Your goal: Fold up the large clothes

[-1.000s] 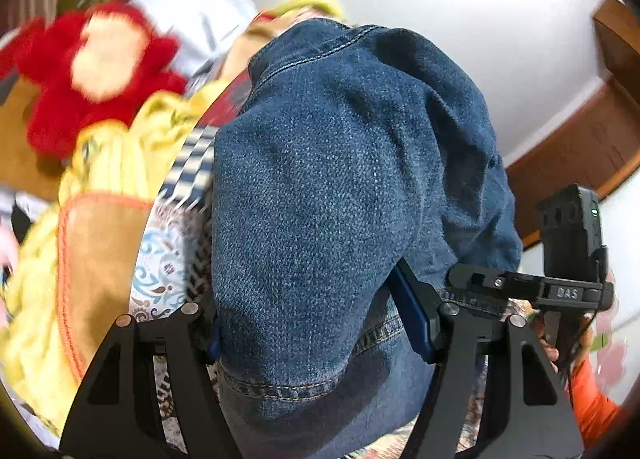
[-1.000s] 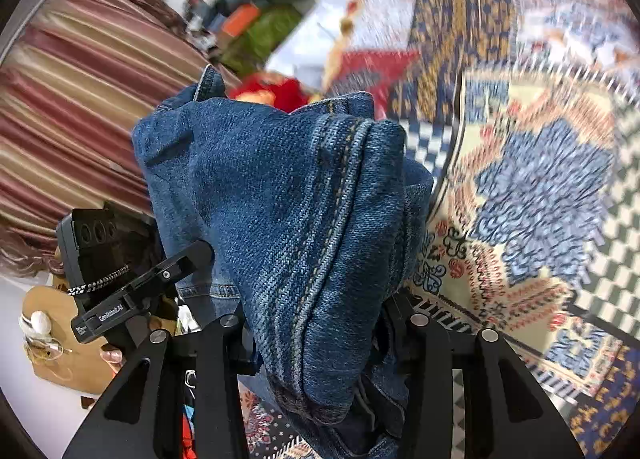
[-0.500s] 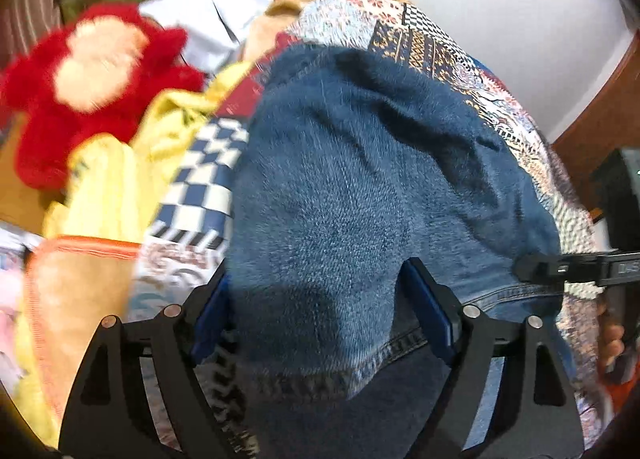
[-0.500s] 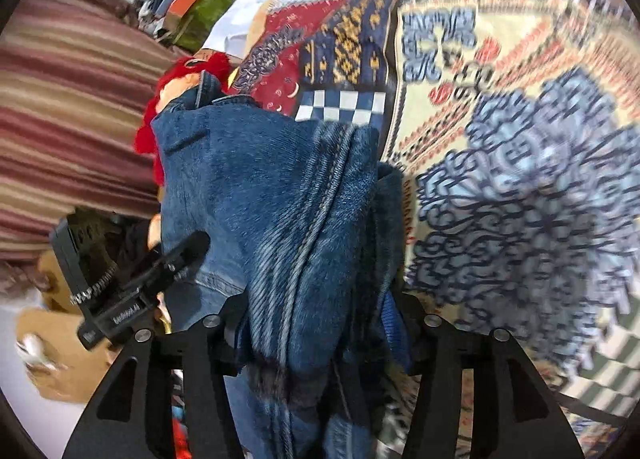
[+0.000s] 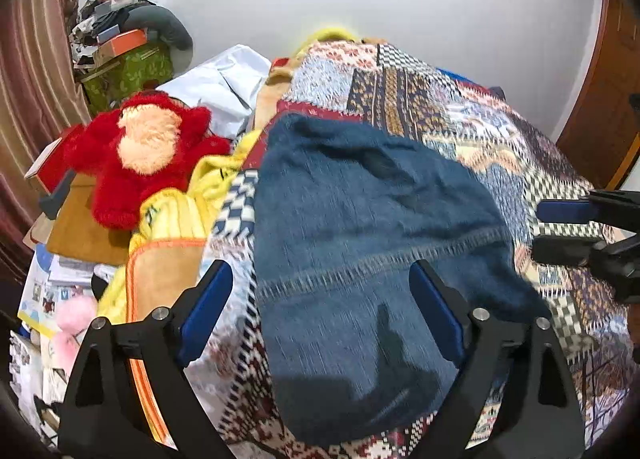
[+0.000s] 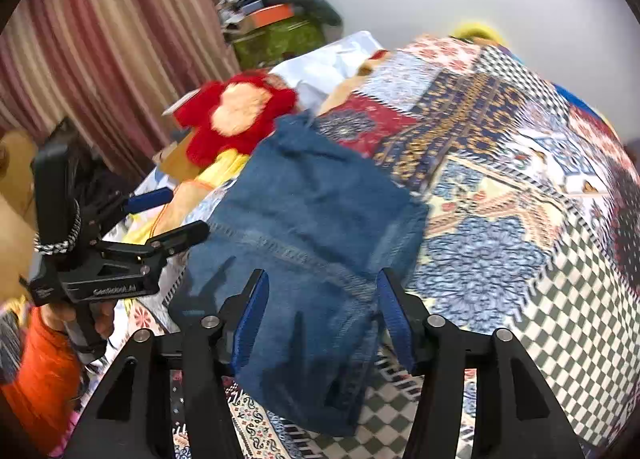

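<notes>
A folded pair of blue denim jeans (image 5: 360, 255) lies flat on the patterned bedspread (image 5: 460, 119); it also shows in the right wrist view (image 6: 312, 227). My left gripper (image 5: 320, 299) is open, its blue-padded fingers spread on either side of the near end of the jeans, holding nothing. My right gripper (image 6: 320, 303) is open too, above the jeans' near edge. The left gripper shows at the left in the right wrist view (image 6: 160, 219); the right one shows at the right edge in the left wrist view (image 5: 560, 231).
A red plush toy (image 5: 140, 151) and yellow cloth (image 5: 176, 211) lie left of the jeans. White fabric (image 5: 224, 87) and a cluttered pile (image 5: 128, 55) sit at the back left. Striped curtains (image 6: 100, 51) hang left; a wooden door (image 5: 600, 107) stands right.
Both grippers held the bunched jeans up before. The jeans went down onto the bedspread, both grippers opened and let go, and both have drawn back a little.
</notes>
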The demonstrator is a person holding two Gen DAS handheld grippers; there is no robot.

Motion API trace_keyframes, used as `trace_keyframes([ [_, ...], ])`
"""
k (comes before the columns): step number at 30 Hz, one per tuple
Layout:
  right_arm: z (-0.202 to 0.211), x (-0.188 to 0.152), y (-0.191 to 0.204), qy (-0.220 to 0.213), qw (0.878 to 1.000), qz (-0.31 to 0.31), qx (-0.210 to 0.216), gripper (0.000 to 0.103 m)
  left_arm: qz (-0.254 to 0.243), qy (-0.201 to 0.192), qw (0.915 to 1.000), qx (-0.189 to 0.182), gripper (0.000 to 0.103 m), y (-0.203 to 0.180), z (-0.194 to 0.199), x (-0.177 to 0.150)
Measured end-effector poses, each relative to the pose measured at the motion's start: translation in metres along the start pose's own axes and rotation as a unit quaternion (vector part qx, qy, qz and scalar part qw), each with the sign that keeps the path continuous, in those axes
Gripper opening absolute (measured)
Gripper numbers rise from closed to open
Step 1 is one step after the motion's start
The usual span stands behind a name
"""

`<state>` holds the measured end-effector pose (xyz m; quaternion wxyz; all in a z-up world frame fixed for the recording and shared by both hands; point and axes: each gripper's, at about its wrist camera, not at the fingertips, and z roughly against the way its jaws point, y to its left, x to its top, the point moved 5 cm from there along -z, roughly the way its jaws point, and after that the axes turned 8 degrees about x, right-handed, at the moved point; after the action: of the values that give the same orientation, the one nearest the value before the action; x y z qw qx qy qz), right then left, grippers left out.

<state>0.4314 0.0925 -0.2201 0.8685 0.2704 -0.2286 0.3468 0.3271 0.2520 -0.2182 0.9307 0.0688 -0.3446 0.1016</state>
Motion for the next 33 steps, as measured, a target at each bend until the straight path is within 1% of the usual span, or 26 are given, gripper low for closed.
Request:
trace_keyframes([
  [4, -0.037, -0.018, 0.007, 0.044, 0.998, 0.021, -0.03, 0.055, -0.013, 0.029, 0.9993, 0.018, 0.09, -0.007, -0.013, -0.022],
  [7, -0.054, -0.035, -0.005, 0.068, 0.996, 0.027, -0.055, 0.055, -0.036, 0.053, 0.9966, 0.053, 0.09, -0.006, -0.023, -0.041],
  [9, -0.059, -0.048, -0.012, 0.091, 0.993, 0.029, -0.068, 0.055, -0.043, 0.057, 0.9955, 0.063, 0.091, -0.002, -0.024, -0.051],
  [10, -0.058, -0.054, -0.014, 0.098, 0.993, 0.032, -0.063, 0.055, -0.041, 0.059, 0.9955, 0.062, 0.091, 0.0, -0.023, -0.054],
  [12, -0.049, -0.064, -0.02, 0.093, 0.994, 0.032, -0.052, 0.055, -0.034, 0.064, 0.9955, 0.061, 0.092, 0.005, -0.018, -0.06],
  [16, -0.027, -0.076, -0.027, 0.092, 0.995, 0.006, -0.039, 0.055, -0.017, 0.072, 0.995, 0.067, 0.092, 0.011, -0.003, -0.07],
  [19, -0.009, -0.081, -0.02, 0.083, 0.995, 0.002, -0.047, 0.055, -0.018, 0.07, 0.9941, 0.081, 0.092, 0.01, 0.014, -0.074],
  [21, 0.009, -0.081, -0.01, 0.067, 0.996, 0.013, -0.062, 0.055, -0.021, 0.055, 0.995, 0.081, 0.092, 0.006, 0.032, -0.071],
  [22, 0.019, -0.08, -0.004, 0.056, 0.996, 0.019, -0.063, 0.055, -0.02, 0.047, 0.9955, 0.08, 0.092, 0.003, 0.04, -0.068],
  [24, 0.039, -0.077, 0.008, 0.036, 0.997, 0.027, -0.062, 0.055, -0.015, 0.016, 0.9969, 0.076, 0.092, -0.003, 0.067, -0.059],
  [26, 0.065, -0.071, 0.024, 0.003, 0.997, 0.037, -0.061, 0.055, -0.008, -0.013, 0.9975, 0.069, 0.092, -0.007, 0.091, -0.049],
  [27, 0.075, -0.068, 0.03, -0.011, 0.997, 0.041, -0.06, 0.055, -0.003, -0.034, 0.9974, 0.063, 0.092, -0.01, 0.109, -0.043],
  [29, 0.103, -0.062, 0.048, -0.048, 0.996, 0.052, -0.057, 0.055, 0.004, -0.08, 0.9955, 0.051, 0.092, -0.017, 0.146, -0.03],
  [30, 0.117, -0.059, 0.057, -0.067, 0.994, 0.058, -0.057, 0.055, 0.007, -0.097, 0.9941, 0.048, 0.092, -0.021, 0.16, -0.025],
  [32, 0.149, -0.056, 0.077, -0.113, 0.989, 0.071, -0.056, 0.055, 0.012, -0.143, 0.9889, 0.039, 0.092, -0.029, 0.198, -0.016],
  [33, 0.164, -0.055, 0.086, -0.134, 0.986, 0.076, -0.055, 0.055, 0.014, -0.159, 0.9865, 0.037, 0.092, -0.031, 0.212, -0.014],
])
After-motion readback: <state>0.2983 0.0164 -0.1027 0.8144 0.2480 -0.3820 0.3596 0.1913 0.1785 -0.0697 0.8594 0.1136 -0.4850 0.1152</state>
